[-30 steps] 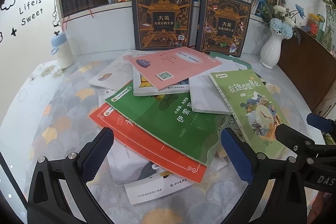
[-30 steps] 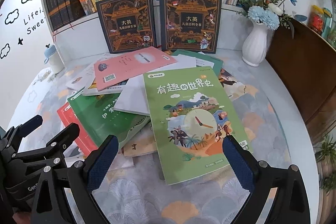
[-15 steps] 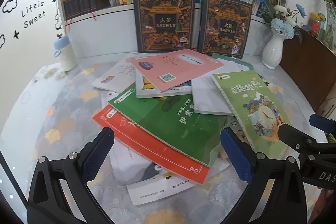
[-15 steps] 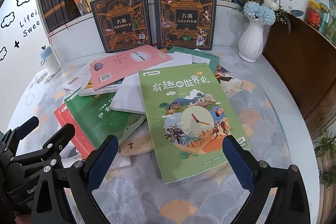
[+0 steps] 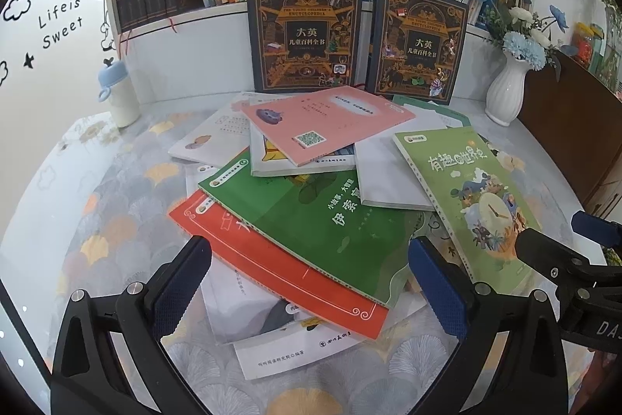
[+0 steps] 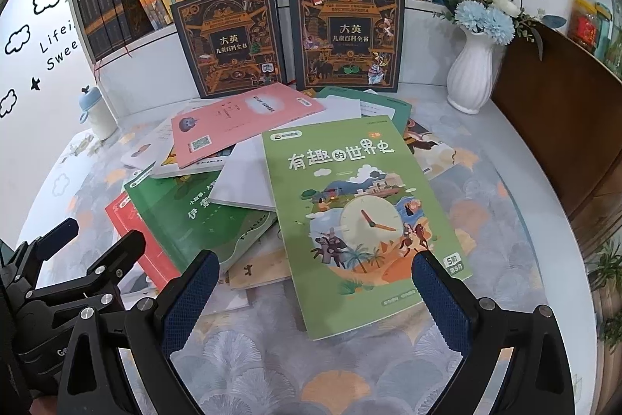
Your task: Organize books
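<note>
A loose heap of several thin books covers the table. In the left wrist view a dark green book (image 5: 330, 216) lies over an orange-red book (image 5: 280, 275), with a pink book (image 5: 326, 125) on top further back. My left gripper (image 5: 311, 282) hangs open above the near edge of the heap, holding nothing. In the right wrist view a light green book with a clock picture (image 6: 357, 216) lies nearest, and my right gripper (image 6: 317, 298) stands open over its near end, empty. The pink book (image 6: 245, 119) and the dark green book (image 6: 194, 216) lie to the left.
Two dark encyclopedia volumes (image 5: 305, 34) (image 5: 418, 43) lean upright against a white bookshelf (image 5: 210, 14) full of books. A white vase of blue flowers (image 6: 470, 72) stands at the back right, a small bottle (image 5: 118, 92) at the back left. A brown cabinet (image 6: 563, 127) borders the right side.
Both grippers have drawn slightly back and up, so the books sit a little lower and farther in view. Nothing on the table has moved and both stay open.
</note>
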`<state>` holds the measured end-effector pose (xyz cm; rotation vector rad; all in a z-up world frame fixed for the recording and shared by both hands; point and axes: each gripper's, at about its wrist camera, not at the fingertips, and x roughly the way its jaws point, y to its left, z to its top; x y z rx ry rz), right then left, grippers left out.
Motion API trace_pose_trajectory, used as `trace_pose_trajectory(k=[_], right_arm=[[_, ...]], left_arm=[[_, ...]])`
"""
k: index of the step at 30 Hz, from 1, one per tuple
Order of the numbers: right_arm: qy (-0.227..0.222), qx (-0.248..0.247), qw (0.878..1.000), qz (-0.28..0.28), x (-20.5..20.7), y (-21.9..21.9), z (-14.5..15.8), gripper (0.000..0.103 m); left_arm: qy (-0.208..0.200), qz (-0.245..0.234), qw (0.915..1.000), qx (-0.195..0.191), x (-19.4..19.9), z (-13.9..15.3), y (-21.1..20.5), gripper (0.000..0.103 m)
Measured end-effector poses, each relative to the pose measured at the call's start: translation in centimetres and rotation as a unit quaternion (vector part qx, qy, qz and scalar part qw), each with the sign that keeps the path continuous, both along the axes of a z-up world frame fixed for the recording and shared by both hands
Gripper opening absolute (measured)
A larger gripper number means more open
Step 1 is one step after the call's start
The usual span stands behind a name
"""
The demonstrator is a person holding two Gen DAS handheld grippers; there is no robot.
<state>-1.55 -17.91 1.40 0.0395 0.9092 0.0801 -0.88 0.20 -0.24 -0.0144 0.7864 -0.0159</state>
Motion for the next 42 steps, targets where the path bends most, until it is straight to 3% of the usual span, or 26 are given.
trace_pose_trajectory(k=[14,22,38,42], right_arm=[[0.008,0.011,1.0,0.006,0.0,0.1,-0.2,0.099],[0.051,0.078,0.995,0.018,0.7,-0.5,-1.0,0.099],[0.042,0.099,0.994,-0.013,1.4,-2.9,-1.5,0.099],[0.023,0.078,0.996,-0.02,1.0,-4.7,-0.7,0.099]], left_arm=[[0.009,-0.009,0.9999,-0.001,0.2,-0.5,-0.4,0.101],[-0.007,-0.013,0.9999,-0.004,-0.1,-0.1,-0.3,0.101],[-0.026,0.001,0.9994,0.02,-0.2,0.4,0.1,0.101],[-0.027,-0.009,0.9996,-0.002,-0.2,0.3,0.2,0.101]])
